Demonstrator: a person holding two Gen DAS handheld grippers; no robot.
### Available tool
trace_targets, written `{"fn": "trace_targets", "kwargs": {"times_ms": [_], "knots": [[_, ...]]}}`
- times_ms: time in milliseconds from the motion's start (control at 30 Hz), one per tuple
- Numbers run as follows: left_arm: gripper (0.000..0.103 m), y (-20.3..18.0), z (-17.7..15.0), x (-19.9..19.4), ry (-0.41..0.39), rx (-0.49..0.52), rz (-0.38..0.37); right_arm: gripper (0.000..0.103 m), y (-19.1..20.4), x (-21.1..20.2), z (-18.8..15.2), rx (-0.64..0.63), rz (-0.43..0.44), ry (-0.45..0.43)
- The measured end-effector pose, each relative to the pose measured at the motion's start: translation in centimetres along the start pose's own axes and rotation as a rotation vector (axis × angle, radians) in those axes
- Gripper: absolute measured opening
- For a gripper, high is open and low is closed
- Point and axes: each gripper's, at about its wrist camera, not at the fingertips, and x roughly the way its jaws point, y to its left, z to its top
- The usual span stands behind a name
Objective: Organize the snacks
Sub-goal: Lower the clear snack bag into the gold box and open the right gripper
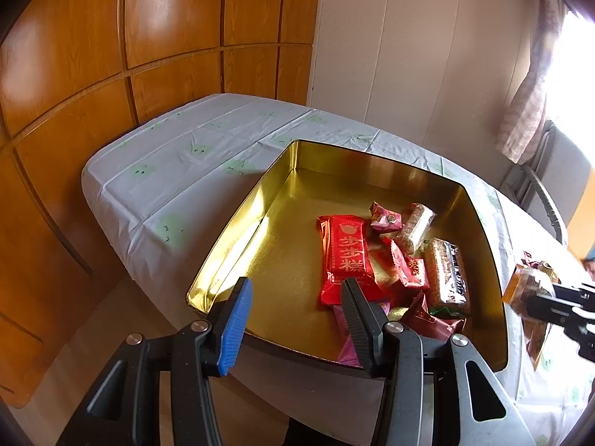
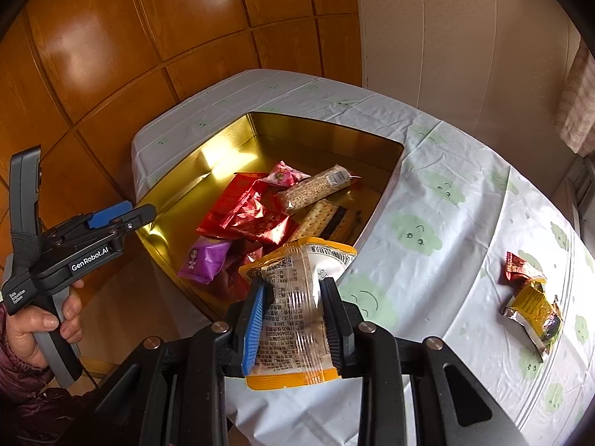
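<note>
Right wrist view: right gripper (image 2: 293,319) clamps an orange-edged snack packet (image 2: 297,312) above the gold tin's near rim (image 2: 193,290); left gripper (image 1: 293,319) hovers agape, empty, over that rim.

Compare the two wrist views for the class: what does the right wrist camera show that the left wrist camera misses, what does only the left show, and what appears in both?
Only the right wrist view shows the label of the orange-edged packet clamped in the right gripper, and the person's hand.

Only the left wrist view shows the open left gripper from behind and a chair.

Both show the gold tin and sesame bar.
</note>
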Motion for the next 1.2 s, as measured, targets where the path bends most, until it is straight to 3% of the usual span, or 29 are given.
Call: {"fn": "trace_targets", "kwargs": {"times_ms": [367, 600, 700, 900, 1000, 1133, 1200], "knots": [[0.050, 0.5, 0.2, 0.0, -0.007, -0.015, -0.002, 0.030, 0.2, 2.5, 4.0, 0.089, 0.028, -0.016], [0.050, 0.7, 0.4, 0.4, 0.001, -0.021, -0.005, 0.033, 0.3, 7.5, 6.9, 0.112, 0.023, 0.033], [0.050, 0.9, 0.3, 0.7, 0.013, -0.025, -0.005, 0.034, 0.1, 9.1, 7.1, 0.113, 0.004, 0.063], [0.050, 1.0, 0.1, 1.0, 0.026, -0.028, -0.011, 0.036, 0.5, 7.6, 5.8, 0.086, 0.058, 0.046], [0.050, 0.9, 0.2, 1.1, 0.021, -0.030, -0.013, 0.036, 1.5, 7.8, 5.4, 0.045, 0.034, 0.050], [0.050, 0.2, 0.1, 0.9, 0.015, -0.012, -0.020, 0.021, 1.9, 9.6, 5.4, 0.027, -0.033, 0.070], [0.050, -0.1, 0.0, 0.7, 0.014, -0.002, -0.027, 0.021, 1.4, 9.9, 5.5, 0.050, -0.036, 0.065]]}}
